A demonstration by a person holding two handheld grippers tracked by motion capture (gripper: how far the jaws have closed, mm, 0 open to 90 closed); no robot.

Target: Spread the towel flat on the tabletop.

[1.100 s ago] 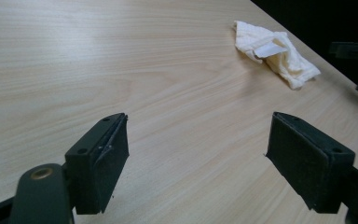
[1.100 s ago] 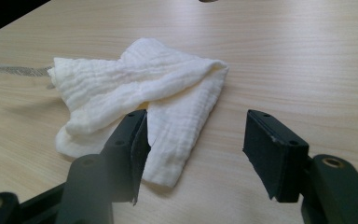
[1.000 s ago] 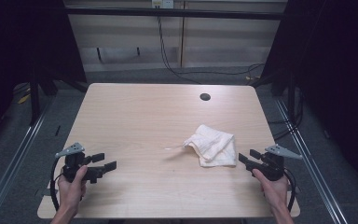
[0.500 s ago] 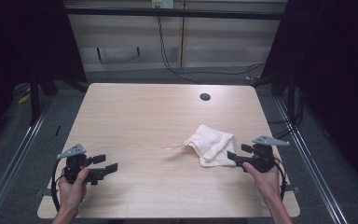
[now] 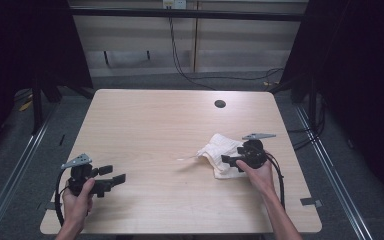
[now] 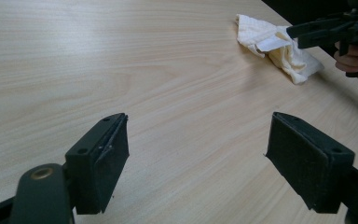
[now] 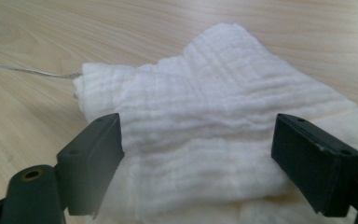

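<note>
The crumpled white gauze cloth [image 5: 219,154] lies right of centre on the pale wooden worktop [image 5: 155,130]. The right gripper [image 7: 198,161] has its jaws spread at the cloth, seemingly not pressing it. The left gripper [image 6: 214,163] waits with jaws spread, well apart.

white cloth [image 7: 205,135], wide gripper [image 7: 198,172] jaws, table [image 7: 37,28]

Cloth [image 7: 214,116]: lower edge cut off by frame bottom in right gripper view.
Right gripper [image 6: 328,30]: cut off at frame edge in left gripper view.
Thread [image 5: 186,158]: material indeterminable.
</note>
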